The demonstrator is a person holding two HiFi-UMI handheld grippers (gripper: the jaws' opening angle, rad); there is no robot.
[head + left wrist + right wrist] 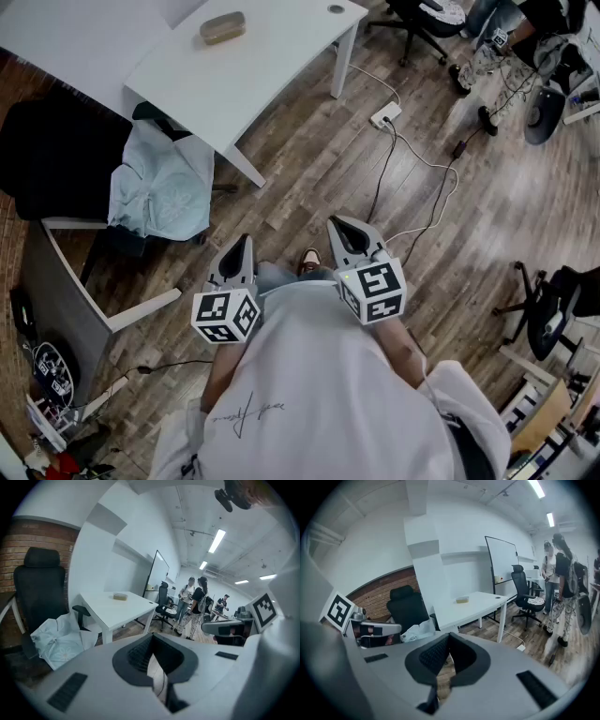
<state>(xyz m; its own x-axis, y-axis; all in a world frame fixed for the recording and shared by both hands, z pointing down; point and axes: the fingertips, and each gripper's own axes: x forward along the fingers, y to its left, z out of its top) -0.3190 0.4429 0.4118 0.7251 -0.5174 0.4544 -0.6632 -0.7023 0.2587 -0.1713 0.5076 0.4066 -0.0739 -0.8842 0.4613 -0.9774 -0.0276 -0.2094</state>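
Note:
A person in a white shirt holds both grippers at waist height over a wooden floor (309,178). My left gripper (246,244) points forward, jaws closed together with nothing between them; in the left gripper view the gripper (151,641) shows only a thin slit of floor. My right gripper (339,227) is level with it and also shut and empty, and the right gripper (449,640) looks the same in its own view. Ahead stands a white table (281,66) with a small tan box (222,27) on it. Neither gripper touches anything.
A black office chair draped with a pale blue cloth (159,183) stands at the left beside the table. A power strip (385,115) and cables lie on the floor ahead. Another chair (553,305) is at the right. Several people (194,604) stand near a whiteboard (158,573).

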